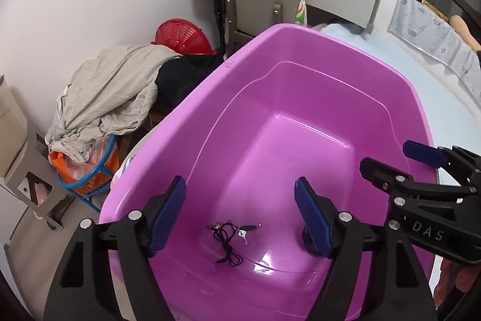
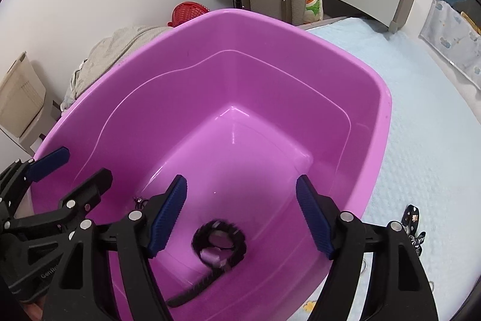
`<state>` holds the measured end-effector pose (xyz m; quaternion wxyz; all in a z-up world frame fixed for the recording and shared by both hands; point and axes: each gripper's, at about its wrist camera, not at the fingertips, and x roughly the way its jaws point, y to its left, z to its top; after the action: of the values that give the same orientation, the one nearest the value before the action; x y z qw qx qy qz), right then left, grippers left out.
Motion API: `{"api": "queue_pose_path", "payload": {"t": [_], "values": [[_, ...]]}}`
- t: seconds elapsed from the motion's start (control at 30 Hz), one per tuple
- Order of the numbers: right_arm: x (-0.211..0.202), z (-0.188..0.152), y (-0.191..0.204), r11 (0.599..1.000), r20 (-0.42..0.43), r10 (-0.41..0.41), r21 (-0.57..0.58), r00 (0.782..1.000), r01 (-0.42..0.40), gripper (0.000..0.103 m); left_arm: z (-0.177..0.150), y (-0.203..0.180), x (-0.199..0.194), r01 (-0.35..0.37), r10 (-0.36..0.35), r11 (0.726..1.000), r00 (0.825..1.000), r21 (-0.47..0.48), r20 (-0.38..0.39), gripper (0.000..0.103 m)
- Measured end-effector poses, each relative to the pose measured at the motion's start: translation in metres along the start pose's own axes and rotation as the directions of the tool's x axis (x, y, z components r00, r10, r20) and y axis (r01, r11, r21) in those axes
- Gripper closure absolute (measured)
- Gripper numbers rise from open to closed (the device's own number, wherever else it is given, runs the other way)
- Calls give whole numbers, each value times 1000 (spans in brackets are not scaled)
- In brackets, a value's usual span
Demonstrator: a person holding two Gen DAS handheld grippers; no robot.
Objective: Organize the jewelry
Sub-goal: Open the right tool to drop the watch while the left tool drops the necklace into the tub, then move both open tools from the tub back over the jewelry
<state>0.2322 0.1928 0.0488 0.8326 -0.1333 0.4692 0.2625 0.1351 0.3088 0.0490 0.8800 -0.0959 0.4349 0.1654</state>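
Both the left tongs [image 1: 239, 218] and right tongs [image 2: 242, 220] hang spread and empty over the purple tub [image 2: 372, 98], where a black necklace [image 1: 230, 242] and watch [image 2: 218, 245] already lie below them, with more pieces apparently left on the bed beside the right tongs.

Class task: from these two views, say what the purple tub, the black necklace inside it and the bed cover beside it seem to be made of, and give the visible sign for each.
Tub: likely moulded plastic, glossy; light glints on its smooth walls and floor.
Necklace: seemingly thin black cord, matte, lying in limp loops, with small shiny, possibly metal, charms.
Bed cover: pale blue fabric; its surface shows a fine pebbled texture, no shine.
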Motion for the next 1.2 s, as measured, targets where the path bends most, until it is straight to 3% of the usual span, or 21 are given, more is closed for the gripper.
{"api": "queue_pose_path", "payload": {"t": [1.2], "values": [[-51,-33,-2,999,76,3,44,997,-6,31,-27,3,-48,-3,3,1000,998,-10,56,27]]}}
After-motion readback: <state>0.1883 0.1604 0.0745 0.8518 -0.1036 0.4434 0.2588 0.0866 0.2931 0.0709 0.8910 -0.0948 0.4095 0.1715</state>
